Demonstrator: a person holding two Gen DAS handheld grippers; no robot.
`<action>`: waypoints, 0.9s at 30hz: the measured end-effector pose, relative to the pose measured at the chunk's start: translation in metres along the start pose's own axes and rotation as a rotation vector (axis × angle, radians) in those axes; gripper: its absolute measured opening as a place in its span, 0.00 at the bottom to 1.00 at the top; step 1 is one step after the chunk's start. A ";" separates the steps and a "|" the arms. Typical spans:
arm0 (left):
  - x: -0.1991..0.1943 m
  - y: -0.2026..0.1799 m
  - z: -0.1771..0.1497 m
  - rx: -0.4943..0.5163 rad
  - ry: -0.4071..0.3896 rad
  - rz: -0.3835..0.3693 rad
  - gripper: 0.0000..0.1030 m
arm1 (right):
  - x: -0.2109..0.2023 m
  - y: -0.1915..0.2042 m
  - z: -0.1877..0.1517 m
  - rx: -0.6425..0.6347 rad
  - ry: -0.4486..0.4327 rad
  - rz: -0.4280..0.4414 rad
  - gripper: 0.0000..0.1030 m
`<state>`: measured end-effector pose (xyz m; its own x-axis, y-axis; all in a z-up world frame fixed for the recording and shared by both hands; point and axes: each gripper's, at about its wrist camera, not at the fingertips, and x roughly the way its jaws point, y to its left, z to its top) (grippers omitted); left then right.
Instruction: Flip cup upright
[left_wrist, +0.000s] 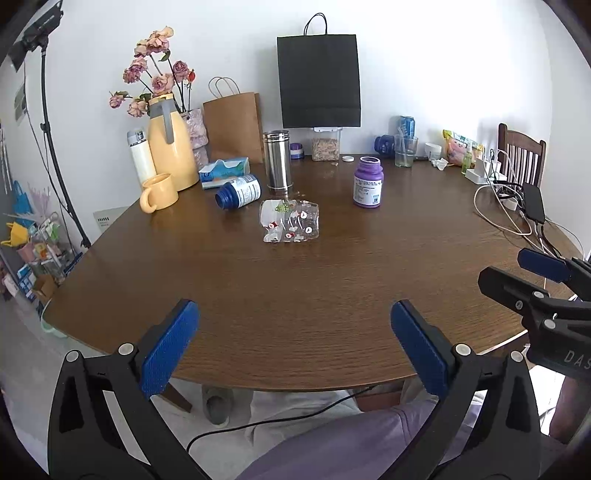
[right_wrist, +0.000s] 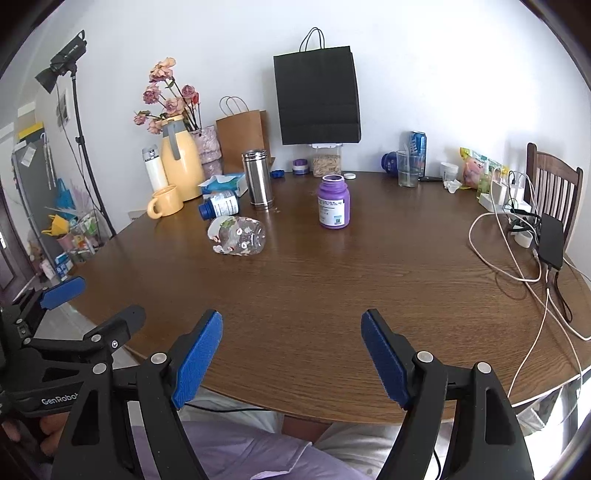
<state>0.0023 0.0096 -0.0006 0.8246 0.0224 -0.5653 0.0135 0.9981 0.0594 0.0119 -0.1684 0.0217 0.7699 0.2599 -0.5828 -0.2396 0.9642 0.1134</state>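
Note:
A clear cup (left_wrist: 290, 220) printed with small red and white figures lies on its side near the middle of the round wooden table (left_wrist: 295, 302); the right wrist view shows the same cup (right_wrist: 238, 235) left of centre. My left gripper (left_wrist: 293, 343) is open and empty at the table's near edge, well short of the cup. My right gripper (right_wrist: 291, 356) is also open and empty at the near edge. The right gripper (left_wrist: 532, 280) appears at the right border of the left wrist view, and the left gripper (right_wrist: 85, 306) at the left border of the right wrist view.
Near the cup are a tipped blue-capped bottle (left_wrist: 239, 192), a steel canister (left_wrist: 277, 162), an open purple jar (left_wrist: 367, 181), a yellow mug (left_wrist: 159, 192) and a yellow jug (left_wrist: 171, 147). Cables and a power bank (right_wrist: 550, 240) lie at the right. Bags stand at the wall.

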 end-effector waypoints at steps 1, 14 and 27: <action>0.000 -0.001 0.000 -0.002 0.001 0.000 1.00 | 0.000 0.001 0.000 -0.003 0.001 0.000 0.79; 0.001 0.001 0.000 -0.030 0.006 0.009 1.00 | 0.002 0.001 -0.003 -0.004 0.012 -0.004 0.79; 0.001 0.001 0.000 -0.034 0.011 0.003 1.00 | 0.003 0.003 -0.002 -0.003 0.015 -0.006 0.79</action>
<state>0.0031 0.0104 -0.0014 0.8185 0.0260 -0.5739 -0.0082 0.9994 0.0336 0.0118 -0.1649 0.0185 0.7623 0.2528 -0.5959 -0.2363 0.9657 0.1073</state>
